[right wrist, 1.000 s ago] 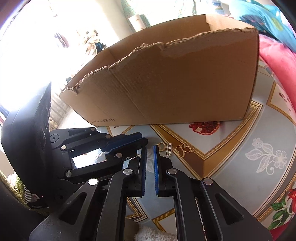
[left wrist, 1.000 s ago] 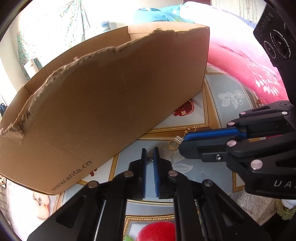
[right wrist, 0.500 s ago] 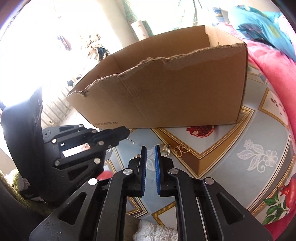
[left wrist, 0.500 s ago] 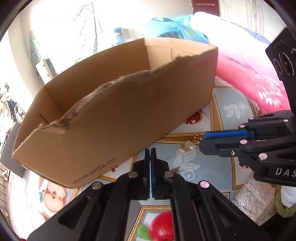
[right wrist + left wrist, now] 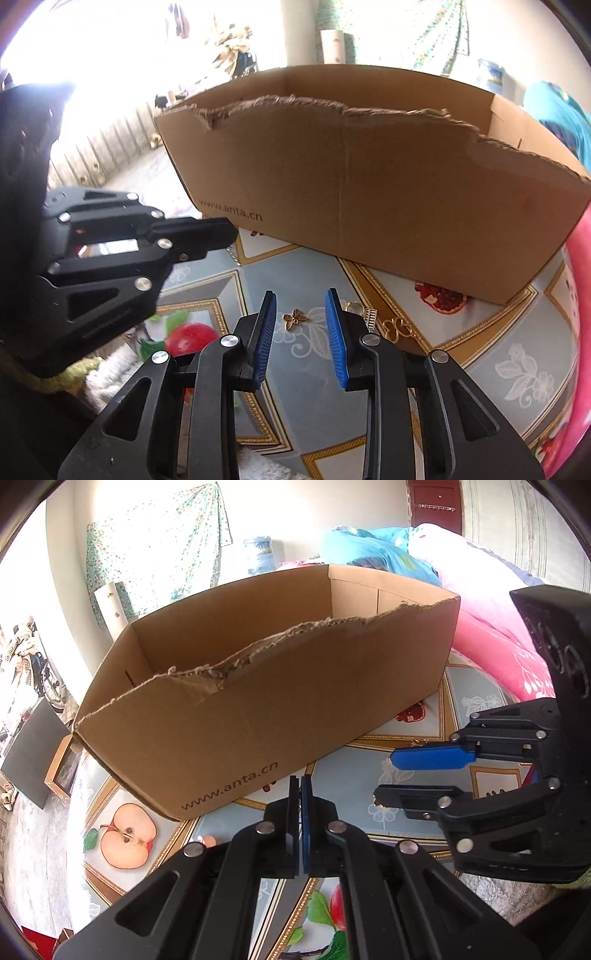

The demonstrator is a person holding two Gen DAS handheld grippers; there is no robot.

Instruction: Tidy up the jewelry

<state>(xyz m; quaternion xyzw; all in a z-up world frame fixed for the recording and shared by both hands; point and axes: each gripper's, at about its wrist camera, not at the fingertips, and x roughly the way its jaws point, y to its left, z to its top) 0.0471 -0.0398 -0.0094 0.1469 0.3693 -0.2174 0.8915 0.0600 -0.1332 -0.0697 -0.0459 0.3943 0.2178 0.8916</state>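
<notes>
A brown cardboard box (image 5: 258, 709) with a torn front edge stands on the patterned tablecloth; it also shows in the right wrist view (image 5: 369, 177). My left gripper (image 5: 300, 786) is shut, raised near the box's front wall; whether it holds anything cannot be told. My right gripper (image 5: 300, 306) is open above a small bronze butterfly charm (image 5: 294, 318) that lies between its fingers on the cloth. A gold ring (image 5: 354, 306), a small silver comb-like piece (image 5: 371, 316) and a gold looped piece (image 5: 397, 328) lie just right of it.
The fruit-print tablecloth (image 5: 125, 834) covers the table. Pink bedding (image 5: 495, 635) lies to the right behind the box. A dark board and a frame (image 5: 33, 753) stand at the left. The left gripper shows in the right wrist view (image 5: 207, 236).
My left gripper has closed and risen toward the box top. My right gripper has opened wide and shifted left over the butterfly charm.
</notes>
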